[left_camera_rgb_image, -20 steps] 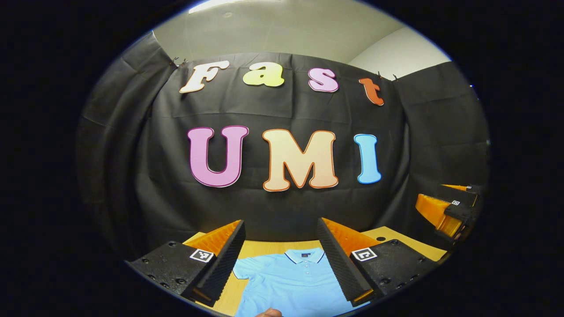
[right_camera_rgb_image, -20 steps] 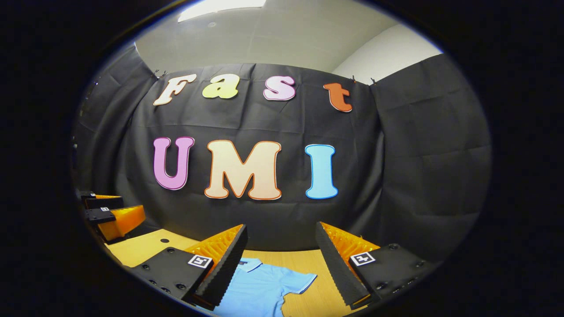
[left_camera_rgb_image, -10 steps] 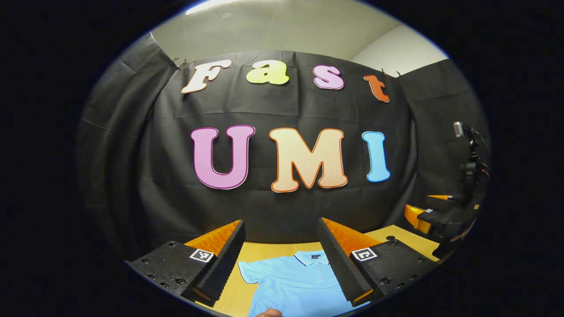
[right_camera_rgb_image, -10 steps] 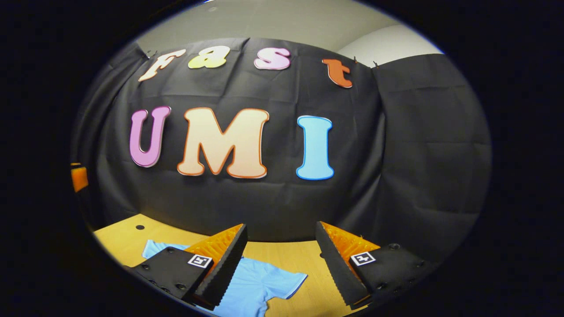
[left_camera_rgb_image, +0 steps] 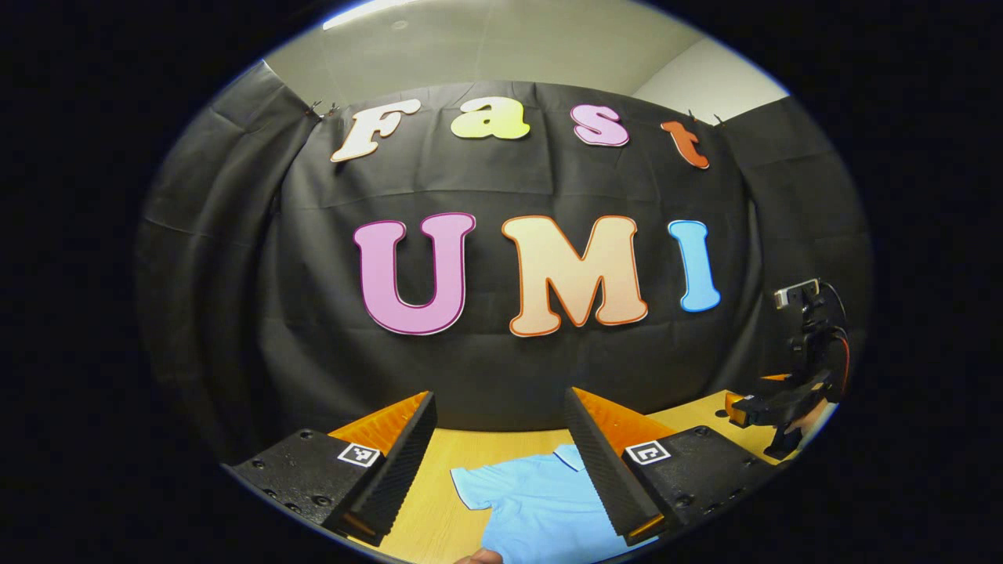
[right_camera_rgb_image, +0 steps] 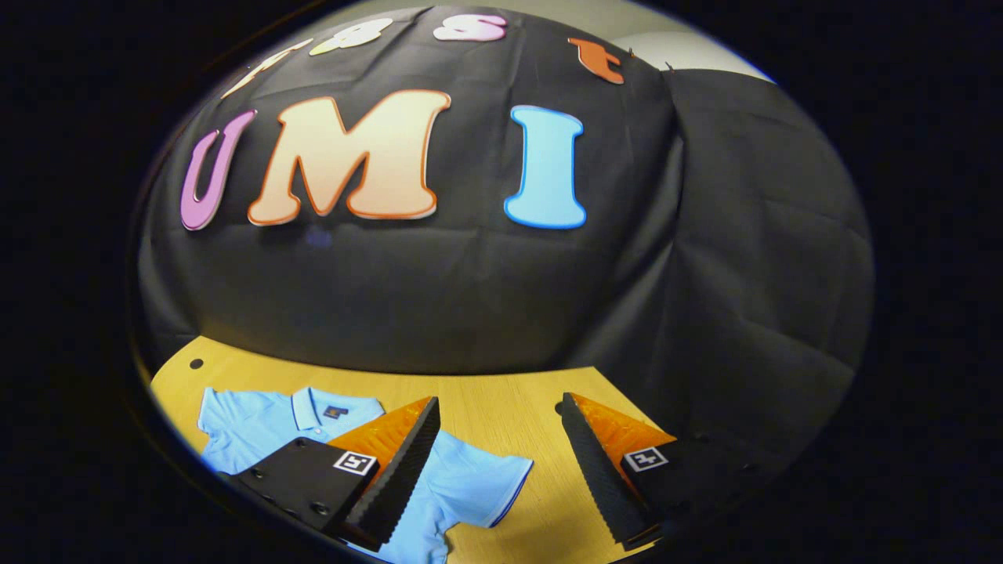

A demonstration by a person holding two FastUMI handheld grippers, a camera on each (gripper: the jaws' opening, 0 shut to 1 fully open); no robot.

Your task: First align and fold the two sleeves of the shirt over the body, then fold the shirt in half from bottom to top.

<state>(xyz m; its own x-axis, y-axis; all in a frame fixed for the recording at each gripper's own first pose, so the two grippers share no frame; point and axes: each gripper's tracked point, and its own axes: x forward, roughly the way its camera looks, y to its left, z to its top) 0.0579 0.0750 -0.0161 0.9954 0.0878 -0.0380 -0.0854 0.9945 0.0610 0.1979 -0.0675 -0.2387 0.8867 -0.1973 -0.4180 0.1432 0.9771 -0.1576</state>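
My left gripper (left_camera_rgb_image: 501, 470) and right gripper (right_camera_rgb_image: 501, 470) hung above the table (right_camera_rgb_image: 501, 407), jaws spread wide and holding nothing; the blue shirt (right_camera_rgb_image: 258, 419) lay flat there, sleeves unfolded.

In front of me a black cloth (left_camera_rgb_image: 501, 368) hangs in creased panels as the booth's back wall and wraps round on both sides, clipped up along its top edge. Above it I see a pale ceiling (left_camera_rgb_image: 486, 47) with a bright light strip (left_camera_rgb_image: 364, 12) at the upper left and a lighter wall (left_camera_rgb_image: 705, 74) meeting it at the upper right corner. Below the cloth runs my light wooden worktop (right_camera_rgb_image: 501, 399), its far edge right against the cloth, with a small dark round hole (right_camera_rgb_image: 196, 363) near its far left corner.
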